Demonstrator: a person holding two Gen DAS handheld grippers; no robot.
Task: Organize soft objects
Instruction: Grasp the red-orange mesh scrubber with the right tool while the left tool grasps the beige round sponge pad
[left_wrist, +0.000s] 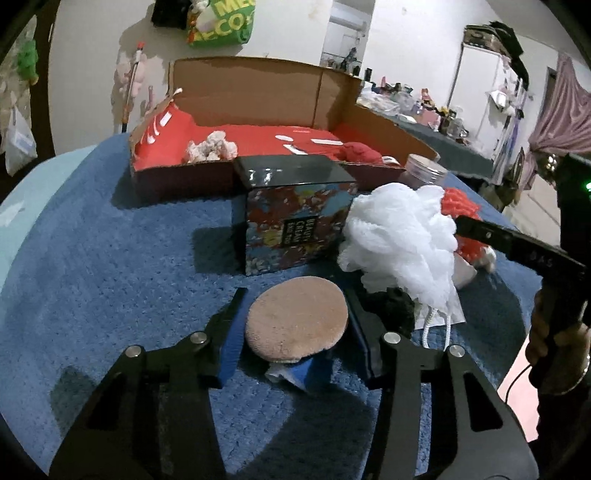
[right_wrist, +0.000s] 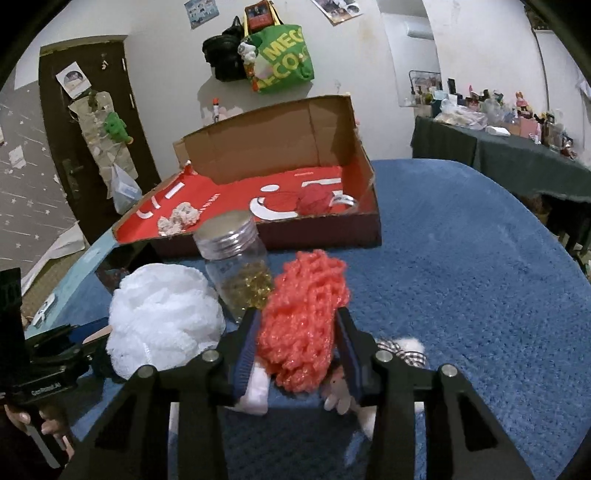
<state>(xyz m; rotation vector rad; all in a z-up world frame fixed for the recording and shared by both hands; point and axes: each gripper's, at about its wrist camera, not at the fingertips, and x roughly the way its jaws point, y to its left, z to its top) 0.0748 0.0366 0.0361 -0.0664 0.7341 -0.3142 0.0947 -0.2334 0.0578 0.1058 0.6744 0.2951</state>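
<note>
Blue-carpeted counter (left_wrist: 110, 258): left gripper (left_wrist: 295, 325) clamps tan puff pad (left_wrist: 296, 328), right gripper (right_wrist: 299, 332) clamps orange mesh scrubber (right_wrist: 306, 317). Grasp step; next likely lift both into red-lined box (right_wrist: 325, 236).

A round tan powder puff (left_wrist: 296, 320) lies flat near the front, seemingly on something blue. Right of it sits a fluffy white mesh sponge (left_wrist: 402, 242), with an orange-red netted doll (right_wrist: 304, 325) just beyond.
</note>
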